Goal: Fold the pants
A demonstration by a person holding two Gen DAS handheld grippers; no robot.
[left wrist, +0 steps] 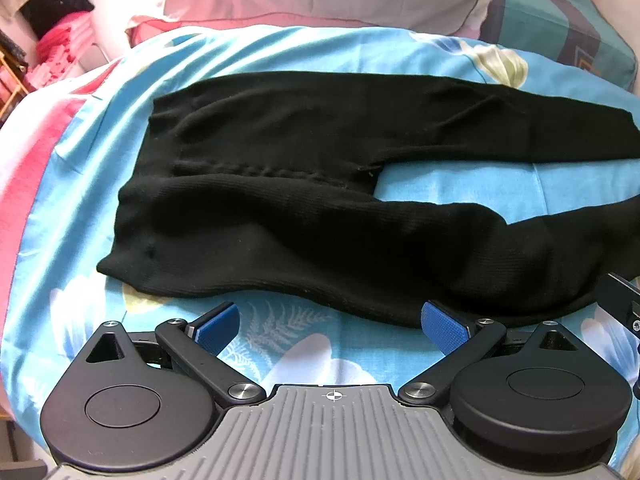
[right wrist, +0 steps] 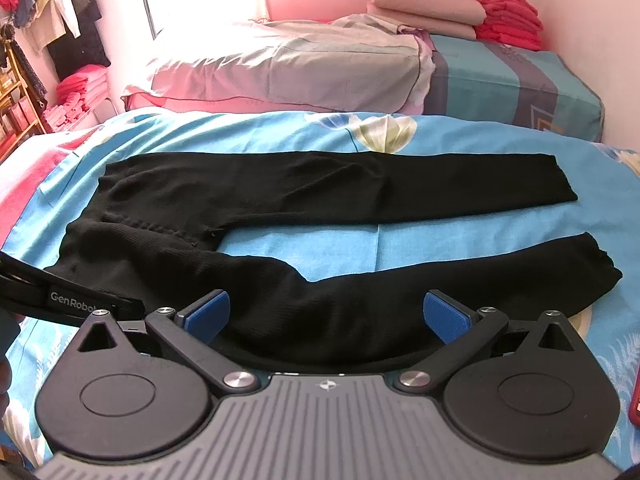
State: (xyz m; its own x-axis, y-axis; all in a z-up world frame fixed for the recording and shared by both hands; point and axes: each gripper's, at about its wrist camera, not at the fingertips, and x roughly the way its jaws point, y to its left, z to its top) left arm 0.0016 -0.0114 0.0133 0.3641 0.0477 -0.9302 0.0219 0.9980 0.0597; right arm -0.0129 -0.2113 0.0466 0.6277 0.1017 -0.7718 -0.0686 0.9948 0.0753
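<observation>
Nearest my left gripper (left wrist: 332,324) was bare bedspread (left wrist: 304,344), its jaws spread wide and holding nothing, the blue pads (left wrist: 444,322) just short of the pants' (left wrist: 280,200) near edge. I saw the black pants lying flat across the bed, waistband toward the left edge, both legs running to the right with a strip of bedspread between them. My right gripper (right wrist: 326,312) was also wide apart, empty, hovering over the near leg (right wrist: 320,300); I could not tell whether the pads touched the cloth. Folded red towels (right wrist: 508,16) sat stacked at the far right corner.
</observation>
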